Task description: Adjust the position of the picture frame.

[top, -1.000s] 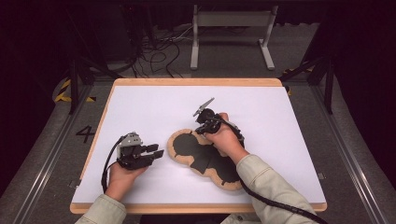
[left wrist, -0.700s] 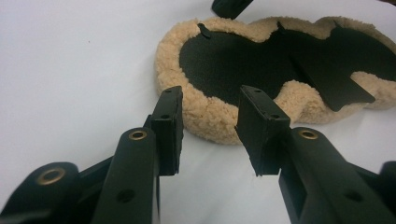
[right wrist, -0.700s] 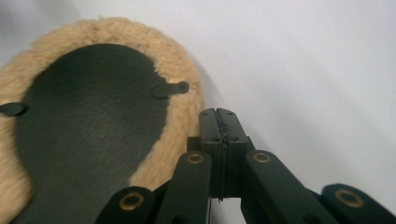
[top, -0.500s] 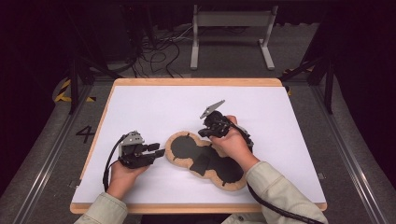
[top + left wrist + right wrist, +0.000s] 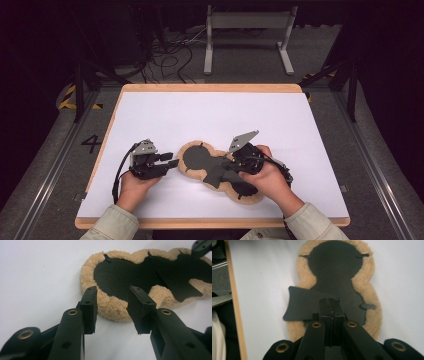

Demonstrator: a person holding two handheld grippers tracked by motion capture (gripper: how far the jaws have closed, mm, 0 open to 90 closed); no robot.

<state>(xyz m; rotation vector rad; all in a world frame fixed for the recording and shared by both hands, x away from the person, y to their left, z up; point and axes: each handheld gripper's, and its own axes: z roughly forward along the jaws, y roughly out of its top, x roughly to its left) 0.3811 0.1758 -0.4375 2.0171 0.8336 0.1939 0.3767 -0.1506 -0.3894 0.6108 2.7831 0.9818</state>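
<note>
The white table surface lies bare across its far half and along both side margins, giving unobstructed passage there. The fleece-edged pad occupies the near centre, lying flat and low, with a black flap lifted across its middle. The left gripper sits just beside the pad's left end, jaws apart astride the fleece rim. The right gripper rests over the pad's right half, jaws together. Between the two grippers, only the pad's left lobe is exposed. The near edge is taken up by both forearms.
</note>
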